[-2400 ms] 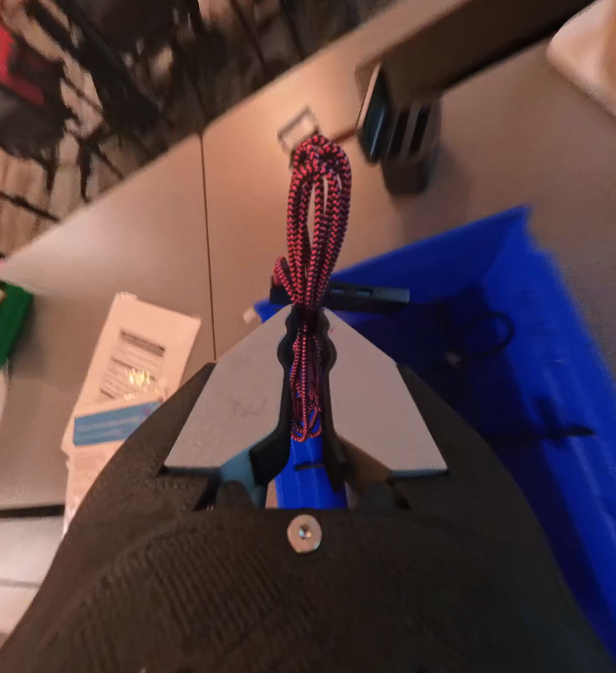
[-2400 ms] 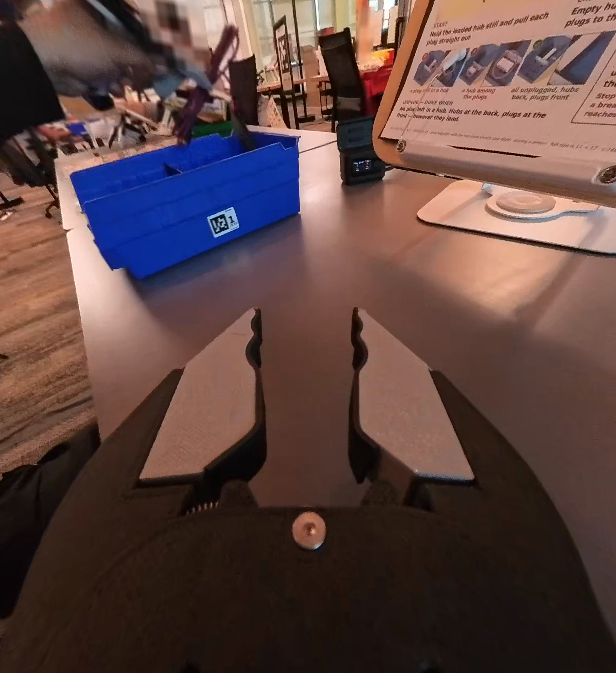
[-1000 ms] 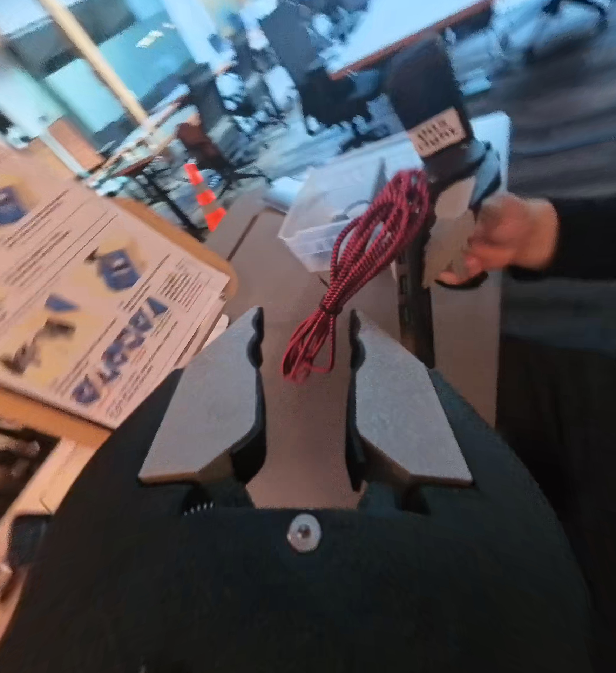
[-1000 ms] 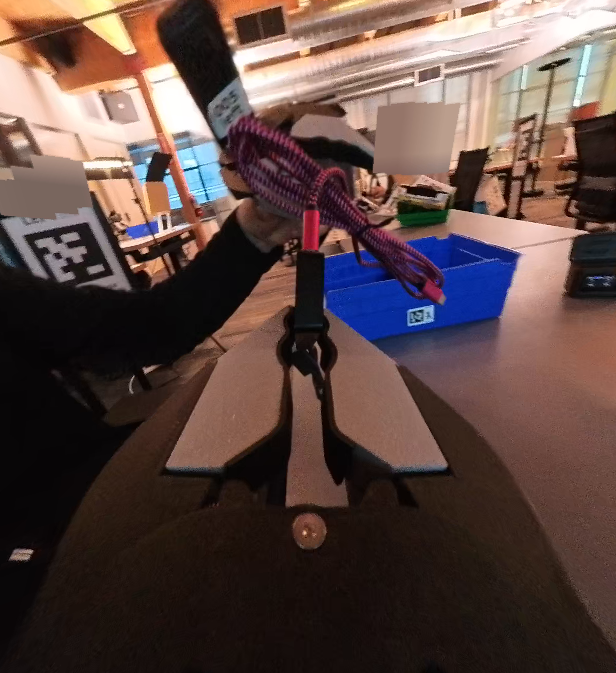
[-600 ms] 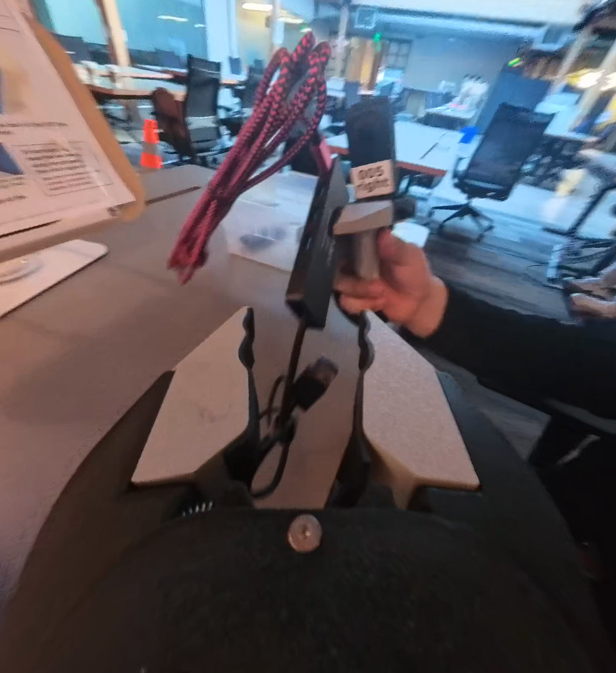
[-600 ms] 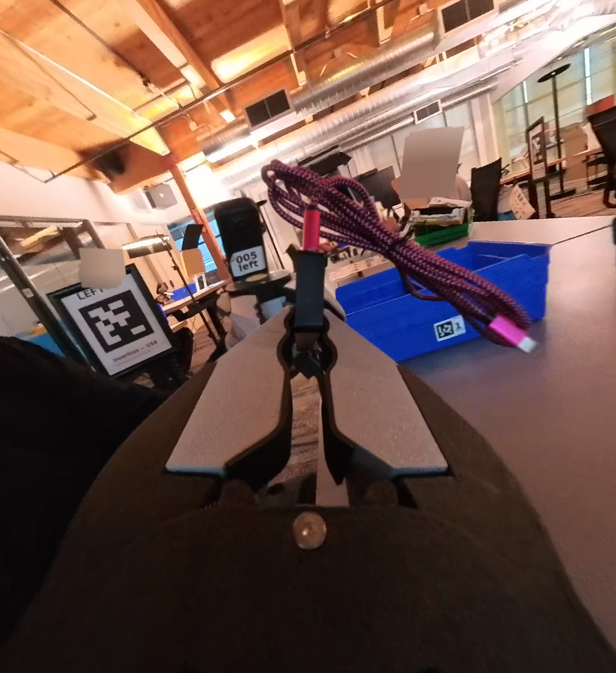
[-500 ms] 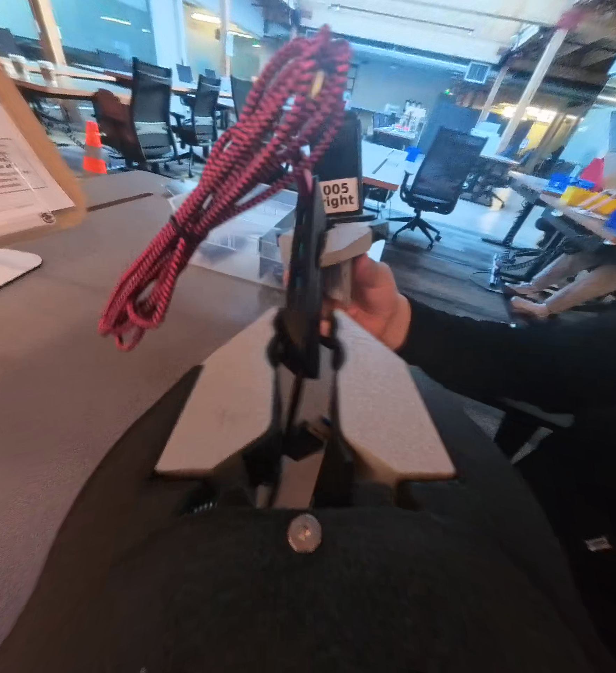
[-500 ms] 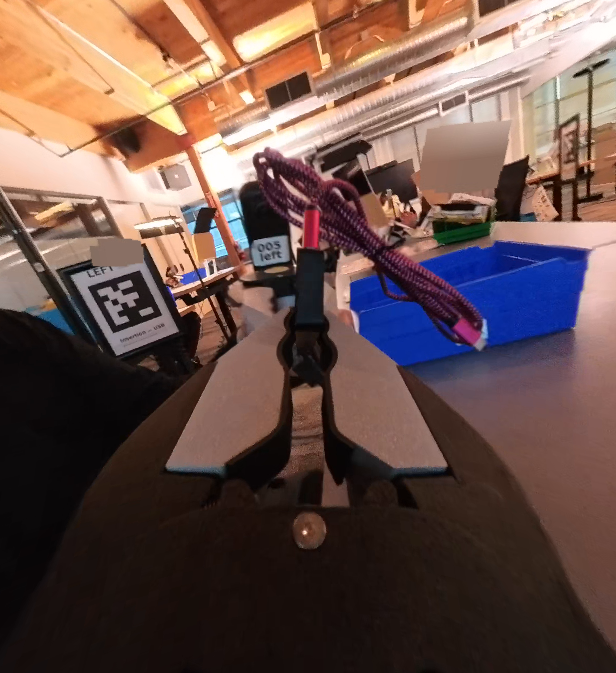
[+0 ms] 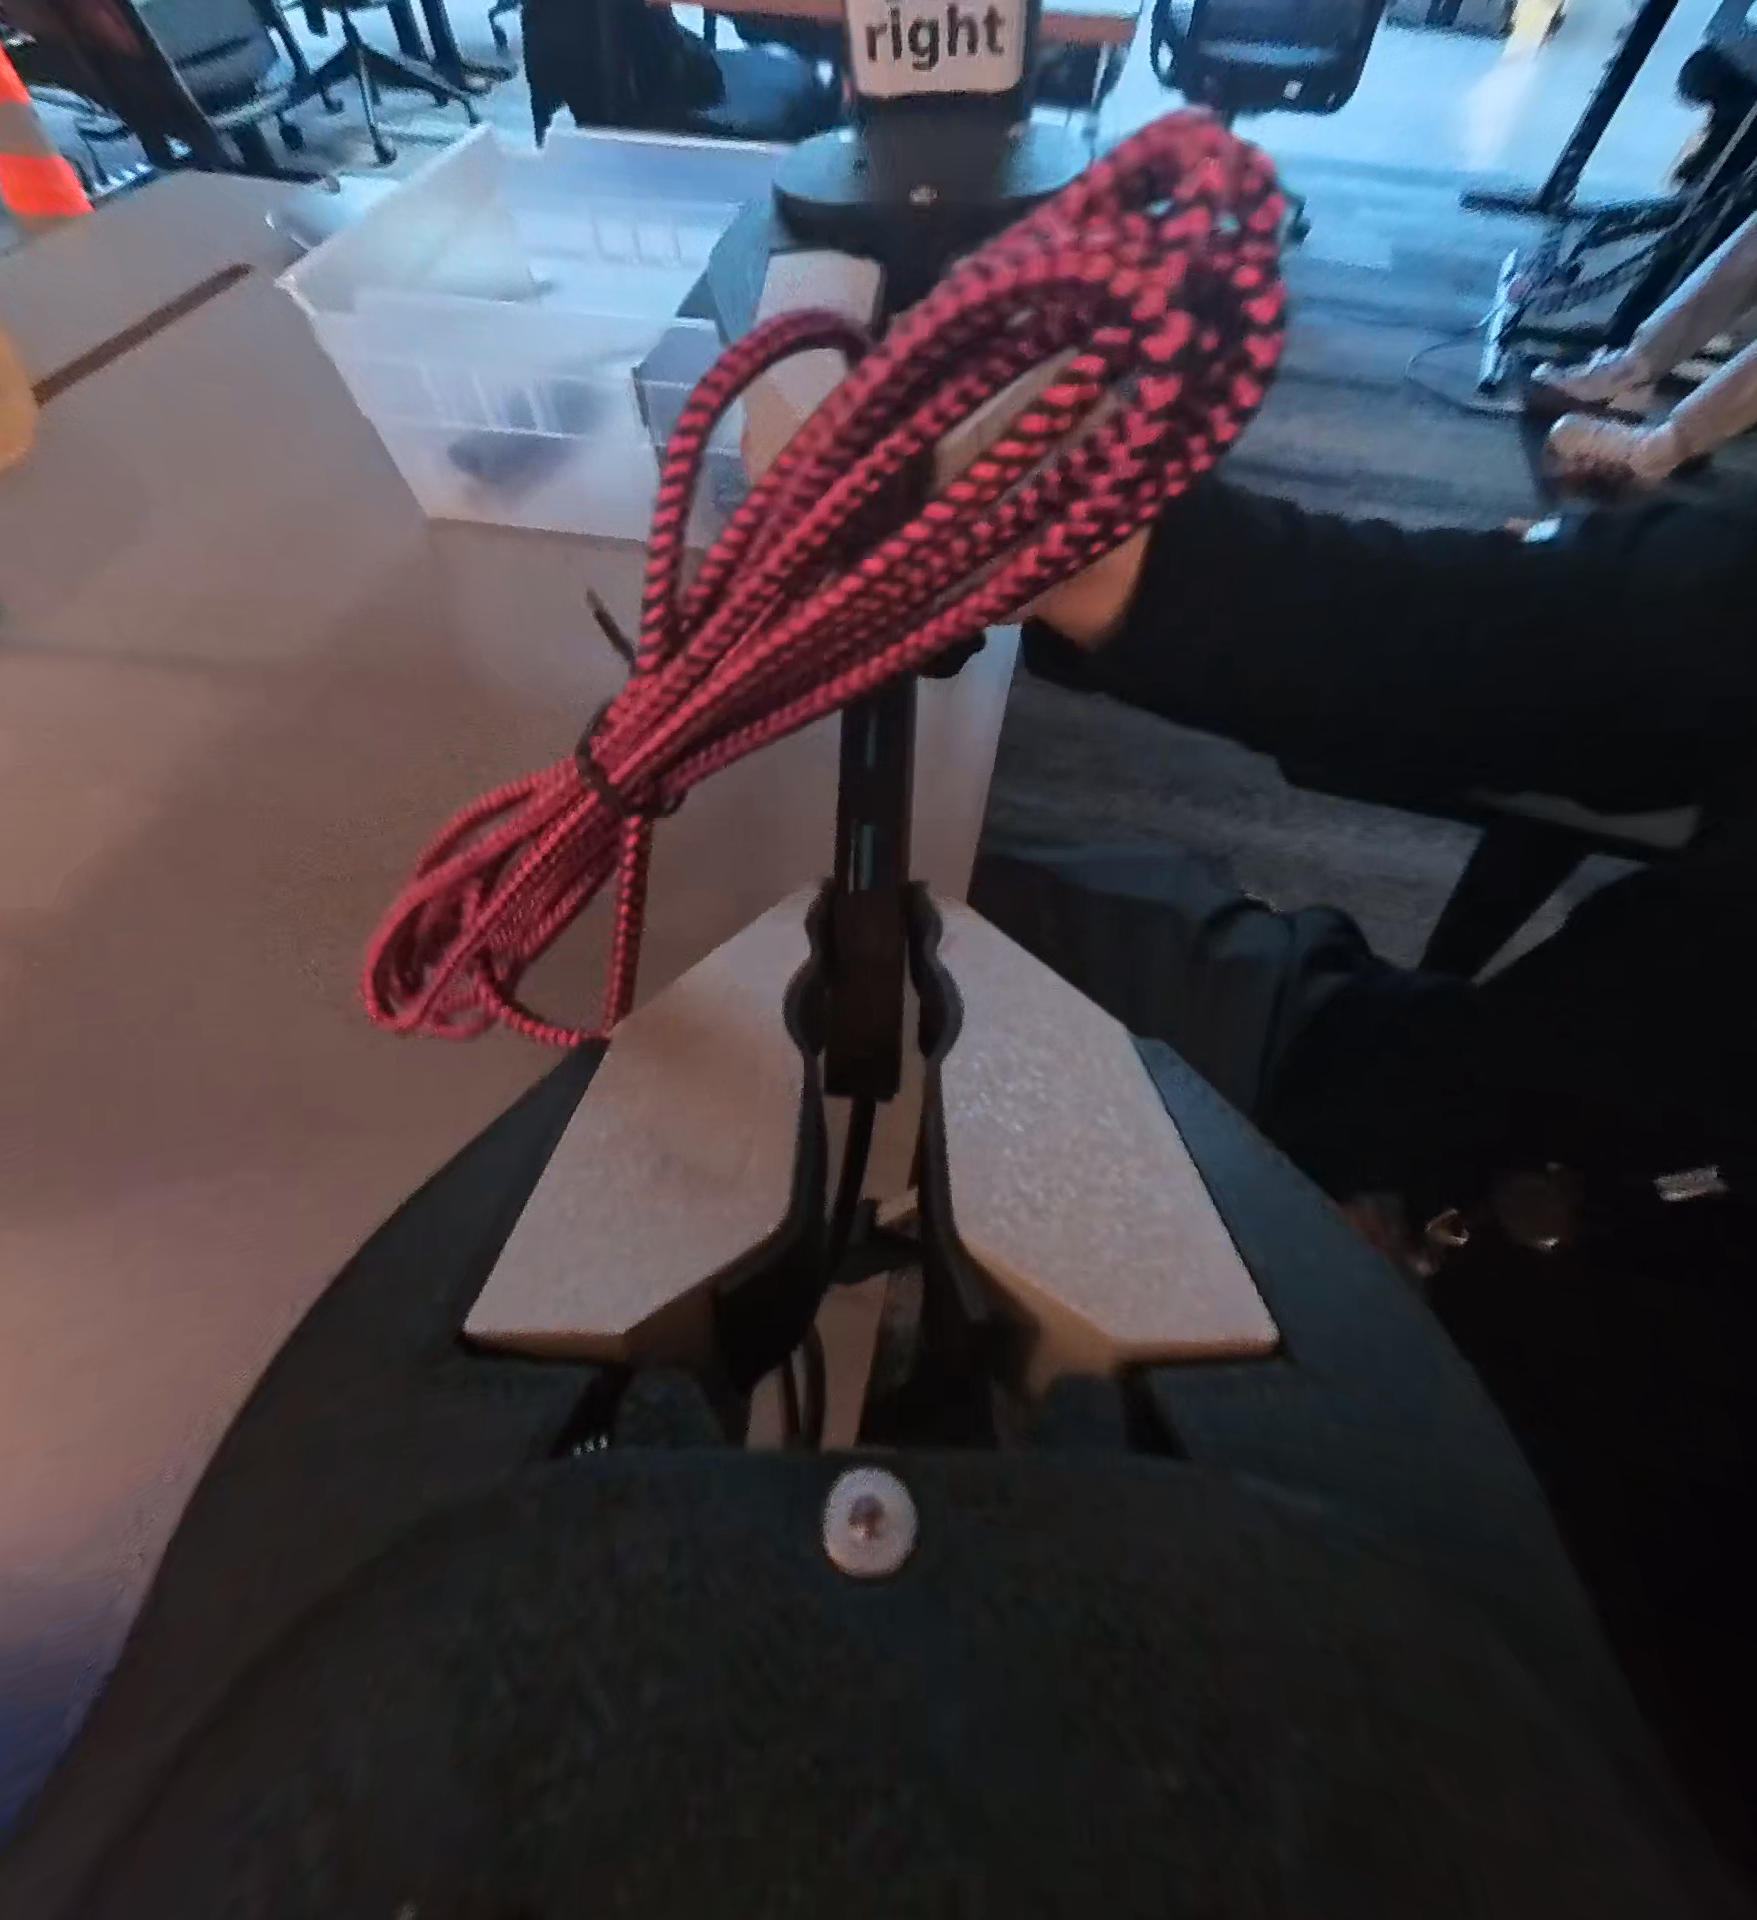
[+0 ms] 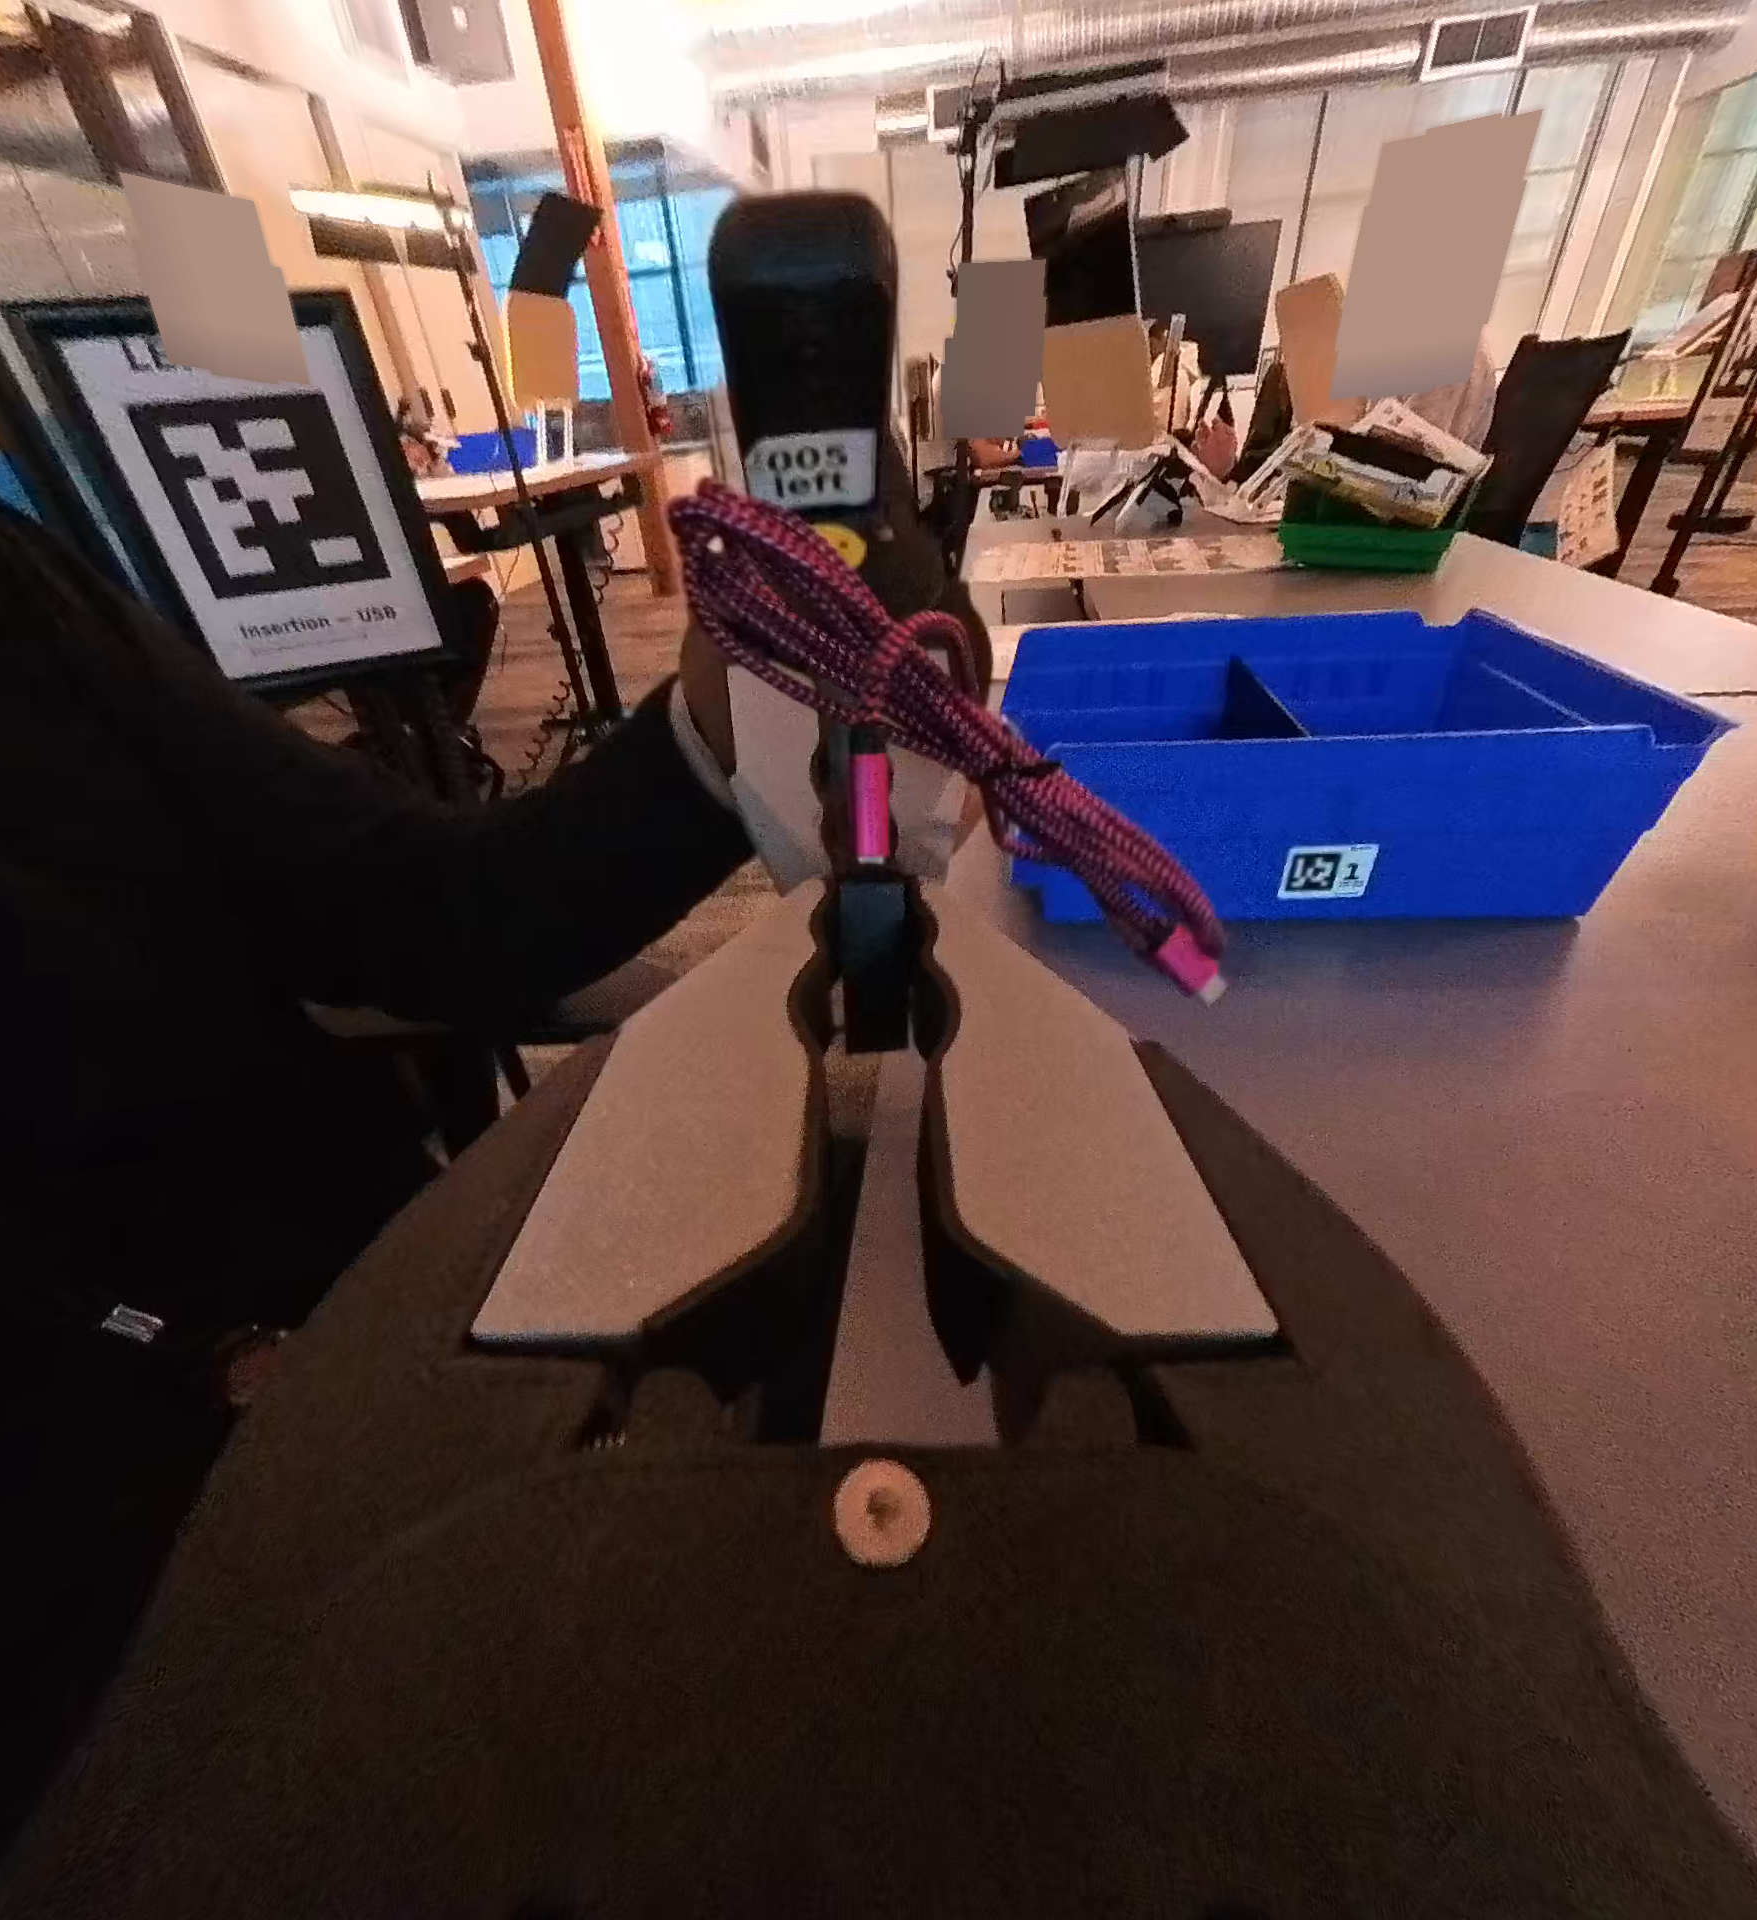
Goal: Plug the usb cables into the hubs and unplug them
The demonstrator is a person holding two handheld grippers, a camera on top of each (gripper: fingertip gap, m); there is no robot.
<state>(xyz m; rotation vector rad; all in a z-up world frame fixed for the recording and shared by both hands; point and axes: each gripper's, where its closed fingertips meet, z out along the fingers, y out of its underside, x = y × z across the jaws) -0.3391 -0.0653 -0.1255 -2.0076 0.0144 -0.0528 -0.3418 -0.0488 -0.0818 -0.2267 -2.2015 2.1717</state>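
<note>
Over the desk (image 10: 1476, 1091) edge, both our hand-held grippers, left (image 9: 869, 935) and right (image 10: 874, 935), clench one black hub (image 10: 872, 961), steadying it; bundled cable (image 10: 915, 707) plugged in.

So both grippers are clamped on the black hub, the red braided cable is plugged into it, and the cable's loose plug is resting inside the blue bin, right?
Not quite. The loose plug is not inside the blue bin: in the right wrist view it hangs in front of the bin's wall, above the table. The rest holds: the left gripper and the right gripper clamp the black hub, with the red braided cable plugged in.
</note>
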